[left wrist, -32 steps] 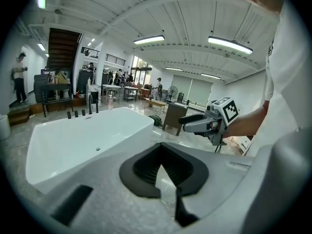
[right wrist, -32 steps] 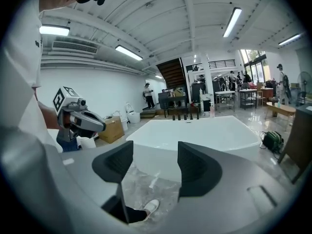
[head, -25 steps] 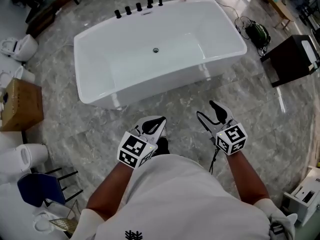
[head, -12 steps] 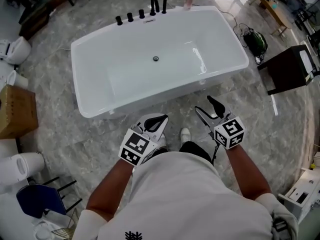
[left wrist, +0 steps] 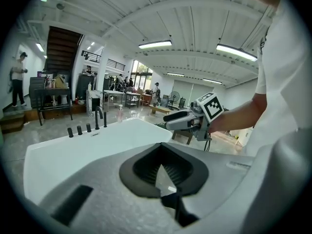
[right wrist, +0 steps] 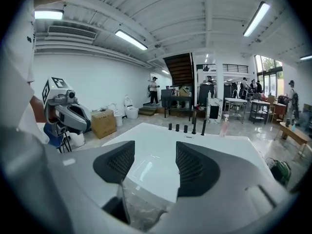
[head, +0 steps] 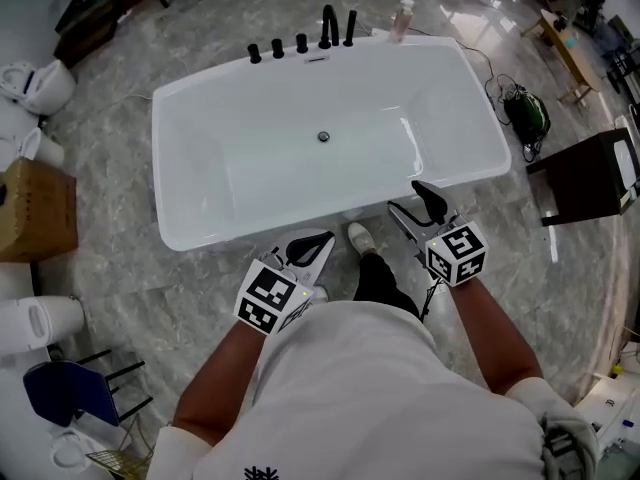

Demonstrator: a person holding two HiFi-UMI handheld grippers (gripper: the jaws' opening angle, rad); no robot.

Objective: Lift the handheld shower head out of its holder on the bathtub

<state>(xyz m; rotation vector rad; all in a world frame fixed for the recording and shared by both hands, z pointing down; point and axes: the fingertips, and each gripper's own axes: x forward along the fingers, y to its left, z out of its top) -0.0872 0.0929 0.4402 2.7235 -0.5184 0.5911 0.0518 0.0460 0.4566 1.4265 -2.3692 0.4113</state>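
The white bathtub fills the middle of the head view. On its far rim stand three black knobs, a curved spout and, rightmost, the upright black handheld shower head in its holder. It also shows far off as the shower head in the right gripper view and the shower head in the left gripper view. My left gripper hovers at the tub's near rim, shut on nothing. My right gripper hangs over the near rim, open and empty. Both are a tub's width from the shower head.
A pink bottle stands on the floor right of the fixtures. To the right are a dark cabinet and a green object with cables. A cardboard box, toilets and a blue chair are on the left. My shoe touches the tub's base.
I have stepped closer to the tub, one foot now at its base. Both grippers have moved forward to the near rim. Their jaws have not changed.
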